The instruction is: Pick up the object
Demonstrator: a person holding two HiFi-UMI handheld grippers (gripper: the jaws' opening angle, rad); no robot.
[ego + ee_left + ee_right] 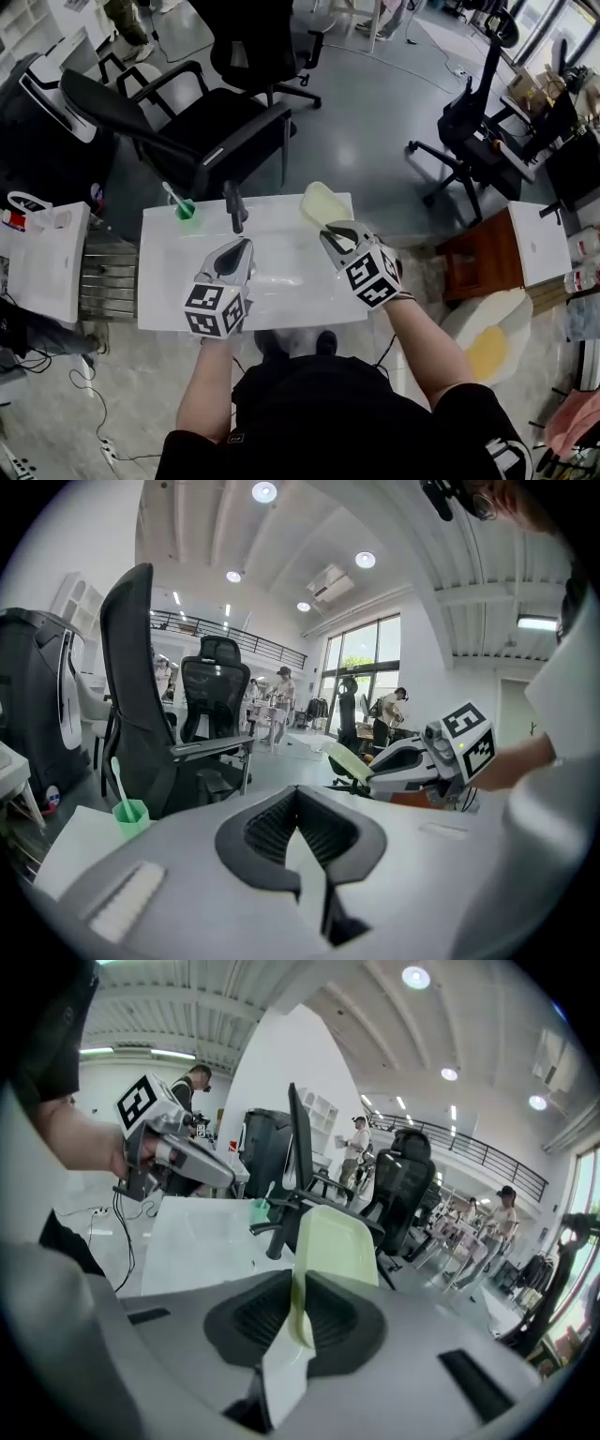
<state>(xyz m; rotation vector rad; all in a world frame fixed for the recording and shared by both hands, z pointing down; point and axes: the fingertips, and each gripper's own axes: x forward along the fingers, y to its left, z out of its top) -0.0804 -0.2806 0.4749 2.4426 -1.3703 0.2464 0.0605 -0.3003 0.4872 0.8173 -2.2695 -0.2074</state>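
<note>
Tray (342, 1237) sits pinched edgewise between jaws of the right gripper (298, 1309).

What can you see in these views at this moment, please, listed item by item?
table: one, white, middle of the head view.
tray: one, pale yellow-green, held over the table's far right corner.
cup: one, green, far left of the table, with a pale stick standing in it.
dark object: one, black, at the table's far edge beside the cup; too unclear to name.
office chairs: at least three, black, on the grey floor beyond the table.
cabinet: one, white, left of the table.
wooden stand: one, brown, right of the table.
left gripper: one, grey, jaws together, empty, above the table.
right gripper: one, grey, clamped on the tray's edge.
</note>
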